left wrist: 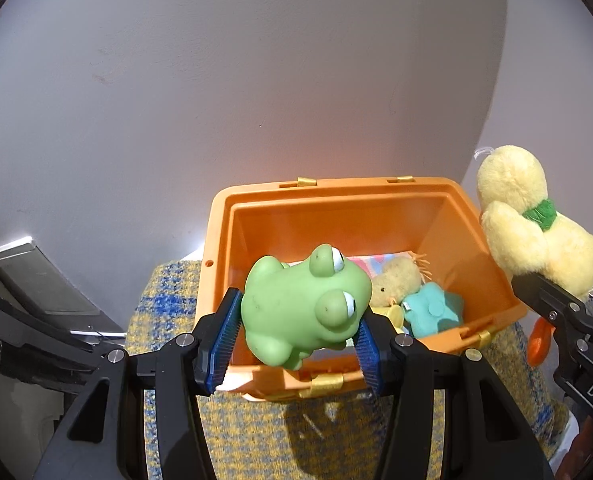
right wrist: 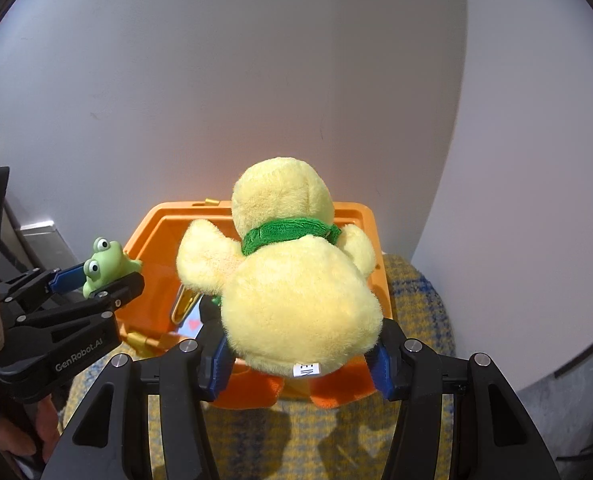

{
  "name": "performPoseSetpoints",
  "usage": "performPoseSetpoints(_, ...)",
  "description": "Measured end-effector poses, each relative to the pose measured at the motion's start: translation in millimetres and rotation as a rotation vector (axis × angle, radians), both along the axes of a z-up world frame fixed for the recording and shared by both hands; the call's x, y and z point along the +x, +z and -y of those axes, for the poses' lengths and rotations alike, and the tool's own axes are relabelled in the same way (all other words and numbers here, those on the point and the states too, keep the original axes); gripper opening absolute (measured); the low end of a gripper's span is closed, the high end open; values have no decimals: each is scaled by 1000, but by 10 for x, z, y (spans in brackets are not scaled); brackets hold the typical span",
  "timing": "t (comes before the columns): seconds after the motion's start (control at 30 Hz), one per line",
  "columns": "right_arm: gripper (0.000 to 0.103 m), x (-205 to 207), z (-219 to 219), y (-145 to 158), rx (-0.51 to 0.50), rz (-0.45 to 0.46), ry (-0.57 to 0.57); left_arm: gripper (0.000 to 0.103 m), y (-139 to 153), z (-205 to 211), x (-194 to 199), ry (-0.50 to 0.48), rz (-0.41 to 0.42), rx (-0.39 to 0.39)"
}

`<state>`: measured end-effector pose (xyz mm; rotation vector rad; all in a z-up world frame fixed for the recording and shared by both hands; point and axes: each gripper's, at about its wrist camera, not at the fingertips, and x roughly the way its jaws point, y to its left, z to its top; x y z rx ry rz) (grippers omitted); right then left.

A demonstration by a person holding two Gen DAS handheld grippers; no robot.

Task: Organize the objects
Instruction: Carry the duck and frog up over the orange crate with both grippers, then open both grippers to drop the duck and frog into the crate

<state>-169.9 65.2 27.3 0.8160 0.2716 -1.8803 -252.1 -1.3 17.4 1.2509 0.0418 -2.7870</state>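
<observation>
So the left gripper [left wrist: 298, 344] is clamped on a green rubber frog [left wrist: 302, 308], blue pads squeezing both its flanks, and it hangs right over the near edge of the orange bin [left wrist: 376, 194]. The right gripper [right wrist: 298, 356] is pinching a fluffy yellow duck [right wrist: 292, 280] with a green collar low on its belly, held over the same bin's near side.

Down in the bin there's already a small tan plush [left wrist: 398, 280], a teal star-ish plush [left wrist: 434, 308] and some pastel fabric. The bin sits on a yellow-and-blue woven cloth [left wrist: 168, 304] up against a pale wall.

What I'd worry about: both toys are heading for one opening, with the grippers close beside each other, so they could knock together. The frog looks slick and rounded, so it might squirt out early. The duck is bulky and top-heavy; let go too near the rim and it probably flops outside.
</observation>
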Motion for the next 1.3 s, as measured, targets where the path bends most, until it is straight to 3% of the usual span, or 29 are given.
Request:
performPoseSetpoints(0.43,57,-322,507,-231,64,51,20,53,-166,-31,-300,3,37,-14)
performPoseSetpoints(0.5,60,-350,562,-259,77,58,29,69,-180,-35,-302,18,42,-27)
performPoseSetpoints(0.53,65,-365,593,-279,86,63,36,85,-170,-35,-281,26,37,-33)
performPoseSetpoints(0.57,70,-376,611,-294,94,68,38,92,-160,-36,-265,34,28,-38)
performPoseSetpoints(0.63,93,-402,622,-314,100,70,26,93,-148,-41,-238,39,22,-47)
performPoseSetpoints(0.67,94,-413,616,-318,99,67,17,95,-147,-37,-236,41,29,-50)
performPoseSetpoints(0.93,95,-245,173,-381,110,90,0,100,-163,-25,-123,63,49,-41)
performPoseSetpoints(1.3,95,-142,116,-383,93,97,-7,103,-117,-78,74,128,29,-39)
